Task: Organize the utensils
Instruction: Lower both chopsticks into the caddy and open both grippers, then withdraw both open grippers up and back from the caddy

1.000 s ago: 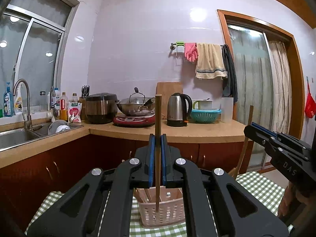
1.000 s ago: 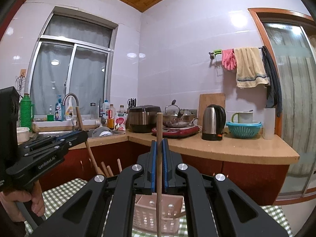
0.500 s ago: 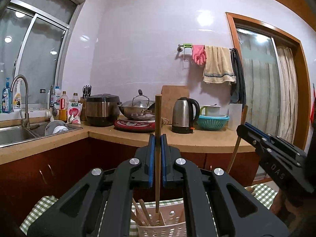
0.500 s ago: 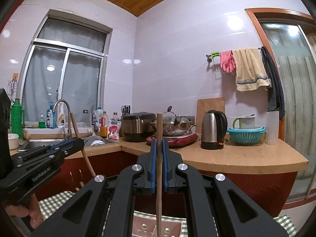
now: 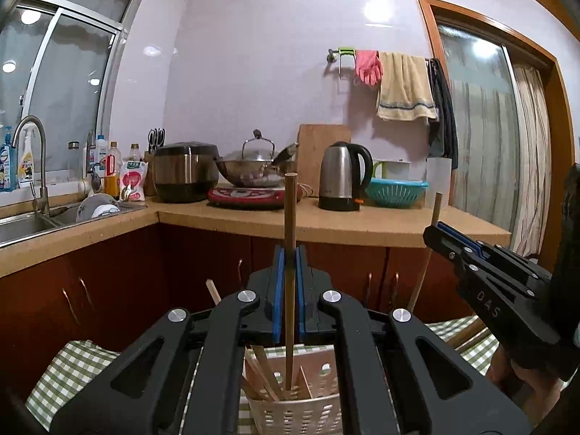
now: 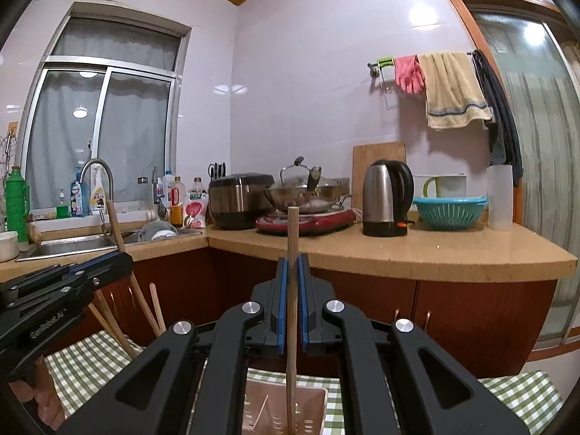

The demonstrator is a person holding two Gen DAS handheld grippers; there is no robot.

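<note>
My left gripper [image 5: 289, 253] is shut on a brown wooden chopstick [image 5: 290, 217] held upright, its lower end inside a beige perforated utensil basket [image 5: 319, 409] that holds several chopsticks. My right gripper [image 6: 293, 264] is shut on a paler wooden chopstick [image 6: 292, 239], also upright, its lower end down in the basket [image 6: 311, 398]. Each gripper shows in the other's view: the right gripper [image 5: 433, 233] at the right, the left gripper [image 6: 125, 259] at the left, both above the basket.
The basket stands on a green checked tablecloth [image 5: 69, 373]. Behind it run dark red cabinets [image 6: 453, 311] under a wooden counter [image 6: 398, 250] with a kettle [image 6: 386, 199], wok [image 6: 308, 192], rice cooker [image 6: 235, 199], teal colander [image 6: 449, 210] and sink [image 5: 21, 224].
Both grippers have come down and closer to the basket. The lower ends of both chopsticks now sit inside it. Both stay shut.
</note>
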